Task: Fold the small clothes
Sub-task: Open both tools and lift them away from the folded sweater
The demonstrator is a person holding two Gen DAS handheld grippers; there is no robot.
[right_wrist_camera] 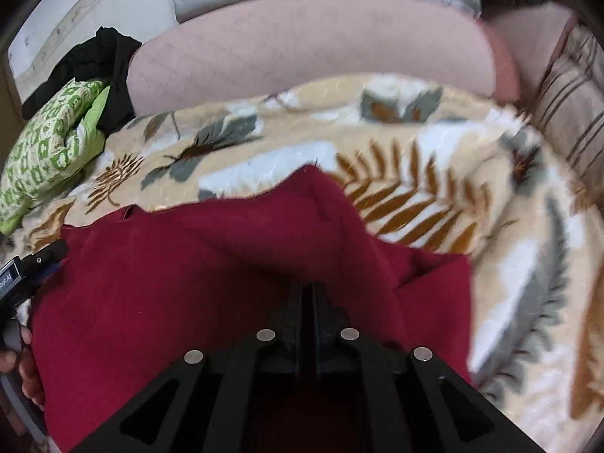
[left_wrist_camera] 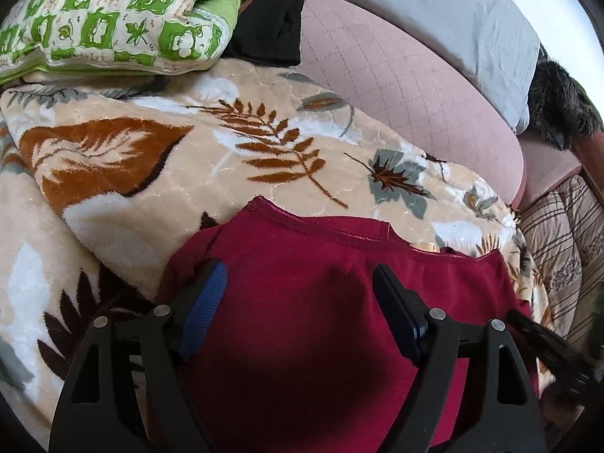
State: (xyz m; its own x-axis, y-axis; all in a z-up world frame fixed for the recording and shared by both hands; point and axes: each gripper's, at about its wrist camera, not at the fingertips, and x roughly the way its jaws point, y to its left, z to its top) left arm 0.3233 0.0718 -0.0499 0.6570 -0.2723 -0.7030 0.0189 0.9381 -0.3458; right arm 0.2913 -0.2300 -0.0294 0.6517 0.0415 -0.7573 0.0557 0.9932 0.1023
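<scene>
A dark red garment (left_wrist_camera: 302, 302) lies on a beige leaf-patterned blanket (left_wrist_camera: 188, 158). My left gripper (left_wrist_camera: 298, 279) is open just above the garment, its fingers spread wide over the cloth and holding nothing. In the right wrist view the same red garment (right_wrist_camera: 188, 283) fills the lower left, with one part lifted into a raised fold. My right gripper (right_wrist_camera: 309, 287) is shut on the red garment, its fingers pressed together on the cloth. The left gripper (right_wrist_camera: 26, 275) shows at the left edge of that view.
A green patterned quilt (left_wrist_camera: 113, 15) and black cloth (left_wrist_camera: 275, 26) lie at the back left. A pink mattress (left_wrist_camera: 396, 75), a grey pillow (left_wrist_camera: 453, 19) and a striped cushion (left_wrist_camera: 566, 234) lie behind and to the right of the blanket (right_wrist_camera: 490, 226).
</scene>
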